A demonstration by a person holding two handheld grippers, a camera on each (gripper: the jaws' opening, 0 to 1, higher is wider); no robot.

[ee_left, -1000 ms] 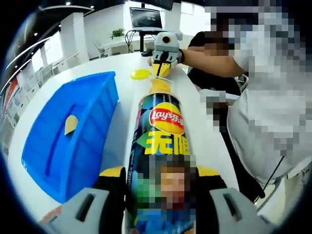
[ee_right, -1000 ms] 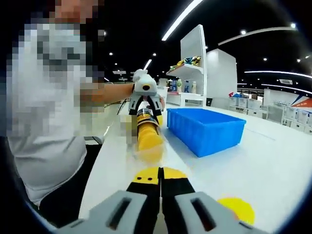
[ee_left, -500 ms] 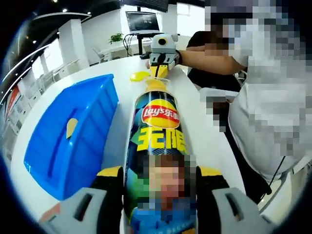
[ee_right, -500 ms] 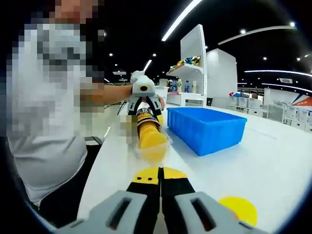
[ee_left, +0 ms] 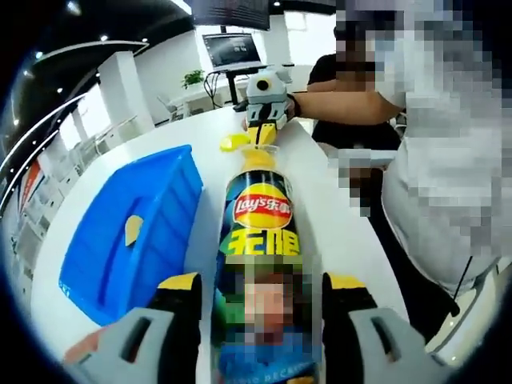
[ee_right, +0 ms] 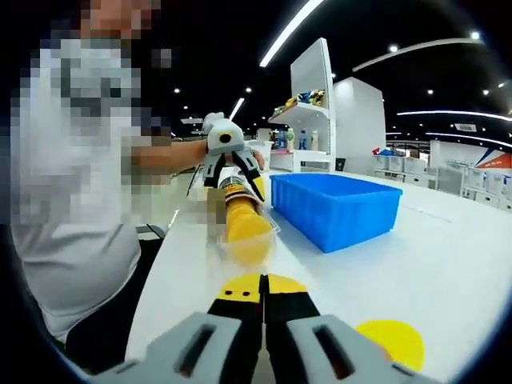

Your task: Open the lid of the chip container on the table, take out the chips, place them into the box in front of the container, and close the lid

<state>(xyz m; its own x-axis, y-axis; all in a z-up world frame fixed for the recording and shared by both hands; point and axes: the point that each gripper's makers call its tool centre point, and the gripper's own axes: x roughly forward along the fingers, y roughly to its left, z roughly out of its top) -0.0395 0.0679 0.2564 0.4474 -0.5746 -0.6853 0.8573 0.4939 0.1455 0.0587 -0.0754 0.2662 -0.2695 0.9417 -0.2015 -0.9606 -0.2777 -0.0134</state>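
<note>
My left gripper (ee_left: 260, 300) is shut on the base end of a Lay's chip can (ee_left: 258, 240), which lies lengthwise away from the camera. From its open mouth sticks a stack of yellow chips (ee_right: 244, 224) in a clear tray (ee_right: 270, 230). My right gripper (ee_right: 262, 294) is shut at the tray's outer end, and it appears at the can's mouth (ee_left: 262, 132) in the left gripper view. The blue box (ee_left: 132, 232) holds one chip (ee_left: 134, 230). The yellow lid (ee_right: 390, 344) lies loose on the table.
The white table (ee_left: 344, 232) runs between both grippers. A person in a white shirt (ee_left: 444, 184) stands along its right side. In the right gripper view the blue box (ee_right: 336, 210) sits to the right of the can. Shelves (ee_right: 312, 104) stand far behind.
Both views have shifted slightly. The can and my left gripper have tilted a little. The chip tray still sticks out of the can's mouth, held by my right gripper.
</note>
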